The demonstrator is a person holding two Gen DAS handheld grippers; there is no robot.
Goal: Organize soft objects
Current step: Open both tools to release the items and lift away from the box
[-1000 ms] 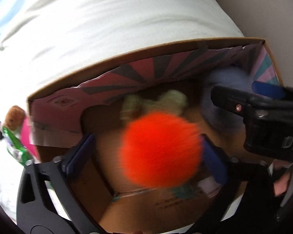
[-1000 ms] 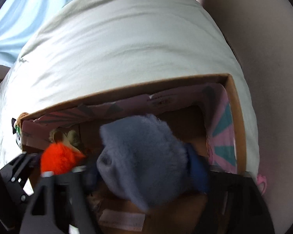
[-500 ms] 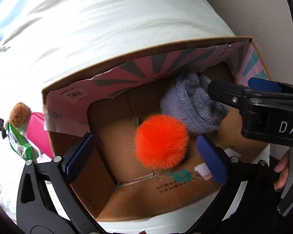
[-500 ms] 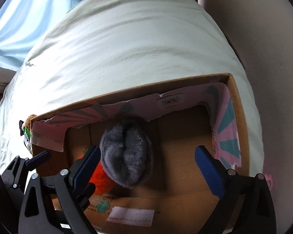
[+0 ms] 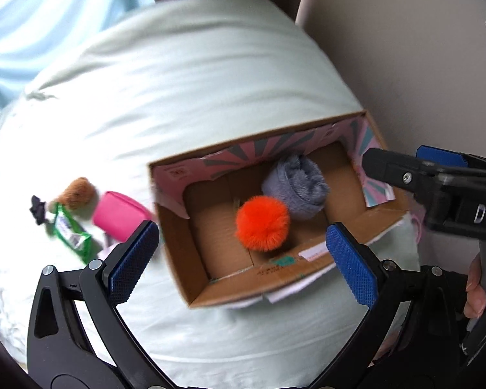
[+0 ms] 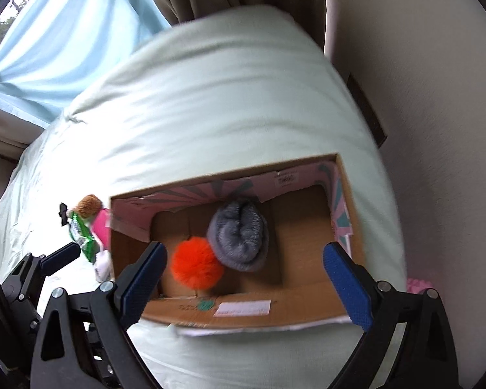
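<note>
Left wrist view: the small items at left are blurred; a brown plush [image 5: 77,192], a green wrapper [image 5: 69,234] and a pink pouch [image 5: 120,215] are made out on the pale bedding [image 5: 184,103]. The left gripper [image 5: 243,259] is spread wide, nothing held. The cardboard box [image 5: 184,236] at centre holds a fuzzy orange pom-pom [image 5: 262,227] touching a rolled grey fleece [image 5: 296,188]. The right gripper [image 5: 414,175] is cut off at right edge.

Right wrist view: its jaws are apart, empty. Pom-pom [image 6: 196,264] and fleece [image 6: 239,235] lie in the box's left half [image 6: 307,311]; its far walls are lined pink with grey stripes.
</note>
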